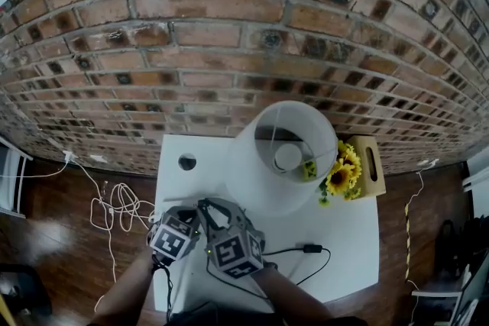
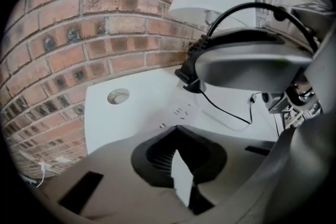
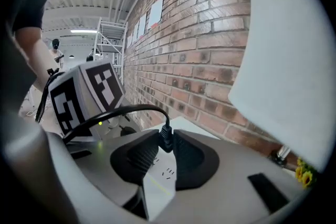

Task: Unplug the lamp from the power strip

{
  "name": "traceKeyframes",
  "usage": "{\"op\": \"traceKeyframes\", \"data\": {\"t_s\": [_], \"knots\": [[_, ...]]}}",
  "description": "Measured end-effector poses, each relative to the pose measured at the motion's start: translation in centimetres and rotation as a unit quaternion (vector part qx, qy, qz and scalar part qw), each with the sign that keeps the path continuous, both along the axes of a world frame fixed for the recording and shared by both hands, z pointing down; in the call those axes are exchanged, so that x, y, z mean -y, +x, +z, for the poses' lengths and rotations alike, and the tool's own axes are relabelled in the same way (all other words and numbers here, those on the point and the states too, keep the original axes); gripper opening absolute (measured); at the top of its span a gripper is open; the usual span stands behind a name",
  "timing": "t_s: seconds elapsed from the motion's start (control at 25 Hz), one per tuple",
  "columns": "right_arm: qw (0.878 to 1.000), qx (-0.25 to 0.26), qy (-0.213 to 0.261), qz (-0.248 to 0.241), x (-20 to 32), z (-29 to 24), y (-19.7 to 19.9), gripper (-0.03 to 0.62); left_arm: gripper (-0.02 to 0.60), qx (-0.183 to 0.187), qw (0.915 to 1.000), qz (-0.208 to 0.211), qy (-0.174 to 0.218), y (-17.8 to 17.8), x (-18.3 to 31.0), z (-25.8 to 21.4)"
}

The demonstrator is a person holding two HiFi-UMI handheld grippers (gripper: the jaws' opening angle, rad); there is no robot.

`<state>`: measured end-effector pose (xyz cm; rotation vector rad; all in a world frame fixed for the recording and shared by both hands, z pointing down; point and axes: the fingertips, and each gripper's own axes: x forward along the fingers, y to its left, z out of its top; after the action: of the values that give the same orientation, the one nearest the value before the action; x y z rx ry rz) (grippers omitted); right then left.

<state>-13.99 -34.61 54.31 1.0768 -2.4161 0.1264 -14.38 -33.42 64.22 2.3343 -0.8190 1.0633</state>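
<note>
Only the right gripper view shows my right gripper point(image 3: 166, 139) clamping the black plug point(image 3: 165, 136) between ribbed pads point(image 3: 137, 157), above the white power strip point(image 3: 165, 171). My left gripper point(image 2: 177, 128) has its jaws pinched together.

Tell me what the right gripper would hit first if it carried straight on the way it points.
Probably the table, near its far edge: the right gripper, shut on the plug, points slightly down towards the brick wall. Depth is unclear; past the edge, the wall comes next.
</note>
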Motion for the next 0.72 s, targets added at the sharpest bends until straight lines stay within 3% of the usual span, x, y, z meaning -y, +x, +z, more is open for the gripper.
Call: {"op": "traceKeyframes", "data": {"t_s": [0.4, 0.56, 0.72], "knots": [[0.999, 0.032, 0.023, -0.010, -1.3, -2.8, -1.2, 0.094, 0.023, 0.003, 0.9998, -0.009, 0.015, -0.3, 0.4, 0.1], [0.998, 0.049, 0.030, -0.011, -1.4, -4.1, -1.2, 0.094, 0.023, 0.004, 0.9990, -0.008, 0.043, 0.1, 0.2, -0.5], [0.996, 0.067, 0.050, -0.016, -1.4, -7.0, -1.0, 0.094, 0.023, -0.007, 0.9995, -0.026, 0.018, -0.4, 0.4, 0.1]]}}
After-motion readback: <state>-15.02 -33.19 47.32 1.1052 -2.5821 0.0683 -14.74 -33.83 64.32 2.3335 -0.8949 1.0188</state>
